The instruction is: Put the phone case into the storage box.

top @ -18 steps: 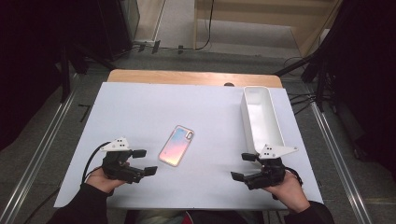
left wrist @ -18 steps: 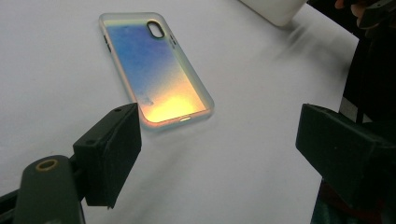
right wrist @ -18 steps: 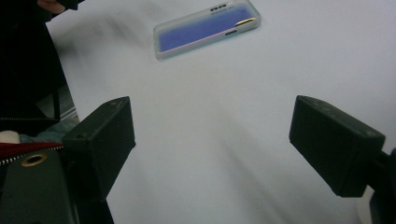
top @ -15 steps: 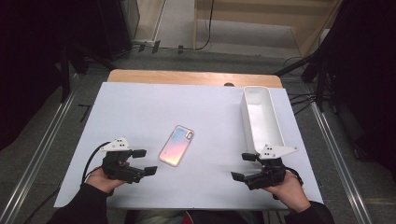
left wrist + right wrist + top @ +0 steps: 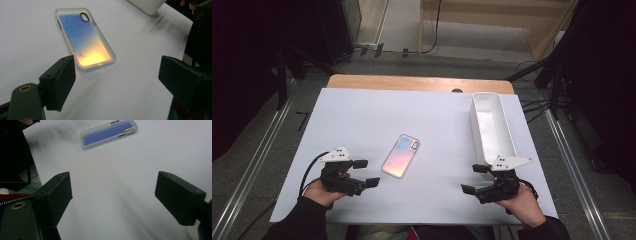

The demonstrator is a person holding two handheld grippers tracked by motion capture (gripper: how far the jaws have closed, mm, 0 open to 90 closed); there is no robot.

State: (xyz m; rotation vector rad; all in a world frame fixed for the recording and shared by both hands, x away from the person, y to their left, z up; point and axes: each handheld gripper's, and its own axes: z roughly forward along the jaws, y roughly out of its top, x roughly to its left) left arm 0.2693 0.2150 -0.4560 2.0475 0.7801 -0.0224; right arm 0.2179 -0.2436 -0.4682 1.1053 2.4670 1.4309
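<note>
Both grippers rest low at the bench's (image 5: 362, 115) near edge, the left gripper (image 5: 366, 173) and right gripper (image 5: 472, 178) each with fingers spread wide and empty, likely poised to approach the phone case (image 5: 401, 155) lying flat between them. Its back shimmers from blue to yellow-orange, camera cutout toward the white bin (image 5: 491, 127).

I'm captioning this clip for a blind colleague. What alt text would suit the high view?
An iridescent phone case lies flat, camera cutout away from the person, near the middle of a white table, untouched. Near the front edge, a person's hands hold the left gripper and right gripper, jaws open and pointing inward. A long white bin stands at the right.
</note>
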